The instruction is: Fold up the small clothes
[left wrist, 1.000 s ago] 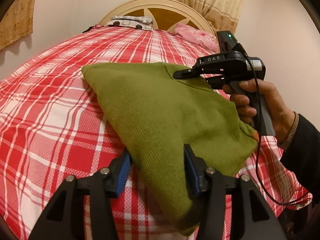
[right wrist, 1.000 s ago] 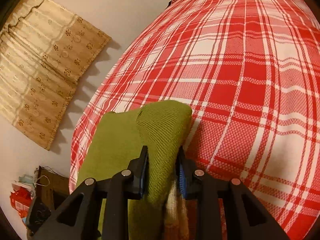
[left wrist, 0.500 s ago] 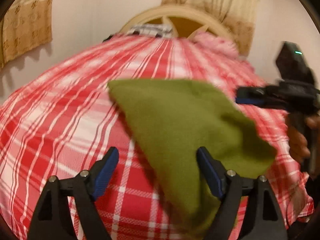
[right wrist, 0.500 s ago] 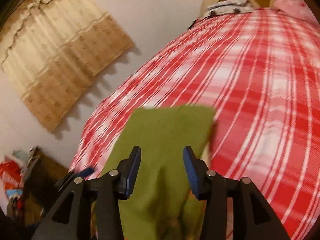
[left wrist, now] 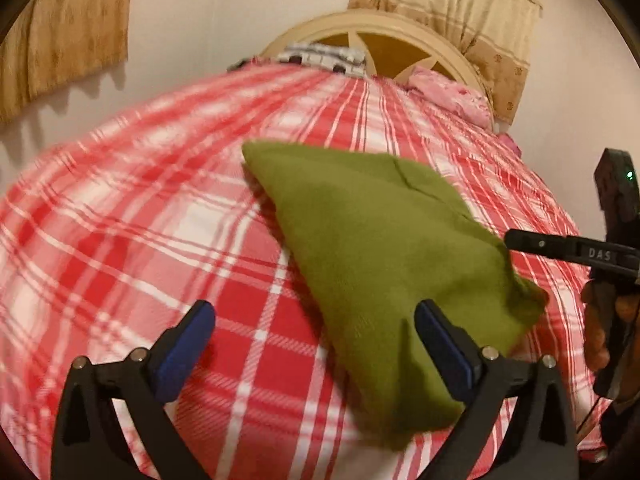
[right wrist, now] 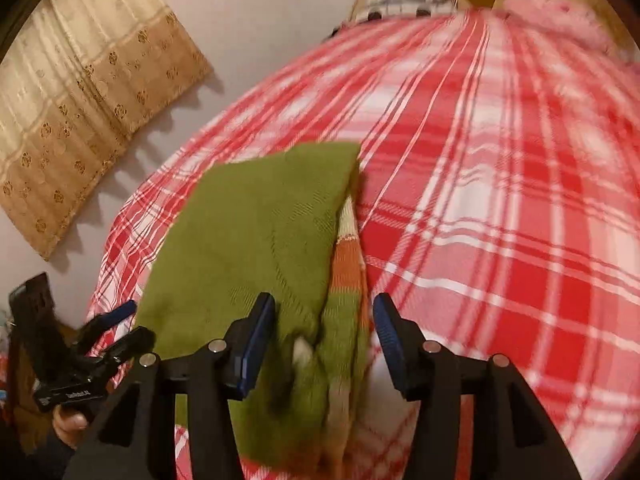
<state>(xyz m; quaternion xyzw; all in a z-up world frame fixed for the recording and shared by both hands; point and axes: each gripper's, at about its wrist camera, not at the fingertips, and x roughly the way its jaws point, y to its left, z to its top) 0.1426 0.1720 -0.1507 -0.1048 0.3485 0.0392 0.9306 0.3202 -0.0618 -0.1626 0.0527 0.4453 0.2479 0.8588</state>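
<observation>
A green knitted garment (left wrist: 372,240) lies folded on the red and white plaid bed cover (left wrist: 140,240). My left gripper (left wrist: 314,320) hovers at its near edge, its jaws opening wide; the right pad is in front of the cloth and nothing is pinched. In the right wrist view the garment (right wrist: 256,232) shows orange and cream stripes (right wrist: 344,264) under the green layer. My right gripper (right wrist: 324,312) stands over the garment's near end, jaws opening and clear of the cloth. Each gripper also shows in the other's view: the right gripper (left wrist: 520,240) and the left gripper (right wrist: 128,322).
A cream headboard (left wrist: 384,32) stands at the far end of the bed, with a checked cloth (left wrist: 320,56) and a pink cloth (left wrist: 448,92) before it. Beige curtains (right wrist: 80,100) hang on the walls. A hand (left wrist: 600,332) holds the right gripper at the bed's right edge.
Both grippers have let go of the green garment and opened. They have drawn back from it, the right one farther. The garment now rests flat on the bed.
</observation>
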